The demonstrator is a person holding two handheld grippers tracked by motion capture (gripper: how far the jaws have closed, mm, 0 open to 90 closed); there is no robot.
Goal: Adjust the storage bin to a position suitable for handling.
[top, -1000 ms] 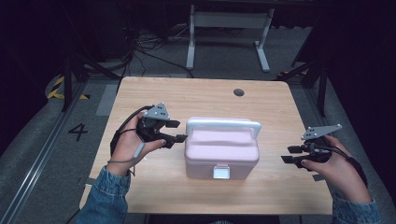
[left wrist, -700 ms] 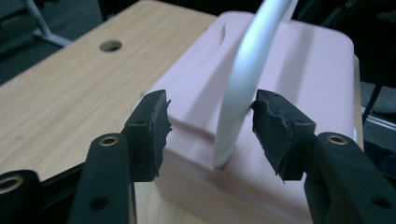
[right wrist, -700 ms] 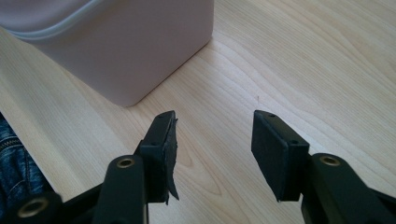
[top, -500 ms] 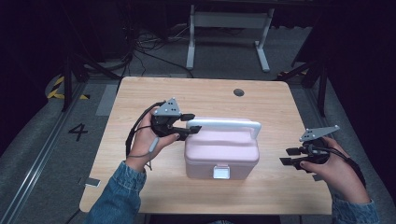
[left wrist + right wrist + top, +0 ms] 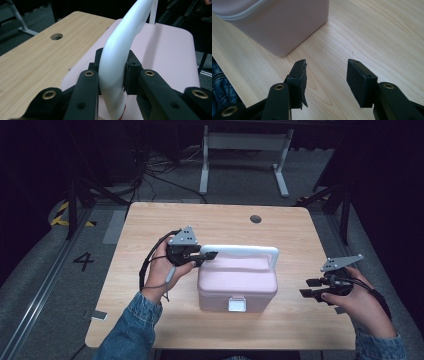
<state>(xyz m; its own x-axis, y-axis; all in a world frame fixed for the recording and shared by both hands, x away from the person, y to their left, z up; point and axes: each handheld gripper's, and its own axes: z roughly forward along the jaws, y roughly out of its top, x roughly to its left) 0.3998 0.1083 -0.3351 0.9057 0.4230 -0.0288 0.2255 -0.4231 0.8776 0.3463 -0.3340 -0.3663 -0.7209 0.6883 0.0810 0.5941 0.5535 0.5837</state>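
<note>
A pink box (image 5: 237,280) with a white latch (image 5: 236,304) on its front stands in the middle of the wooden table (image 5: 150,225). Its white handle (image 5: 240,251) arches over the lid. My left gripper (image 5: 210,255) is at the handle's left end. In the left gripper view, my left gripper (image 5: 113,65) is shut on the handle (image 5: 120,50), one jaw on each side, above the pink lid (image 5: 165,50). My right gripper (image 5: 310,287) hovers right of the box, apart from it. The right gripper (image 5: 325,72) is open, holding nothing, above bare wood near the box's corner (image 5: 282,22).
A round cable hole (image 5: 255,219) lies in the tabletop beyond the box. A white metal stand (image 5: 245,150) and cables sit on the dark floor behind the table. A "4" marking (image 5: 83,261) is on the floor at the left.
My left gripper moved right from beside the box to the handle's left end and shut on it. The right gripper barely shifted.
</note>
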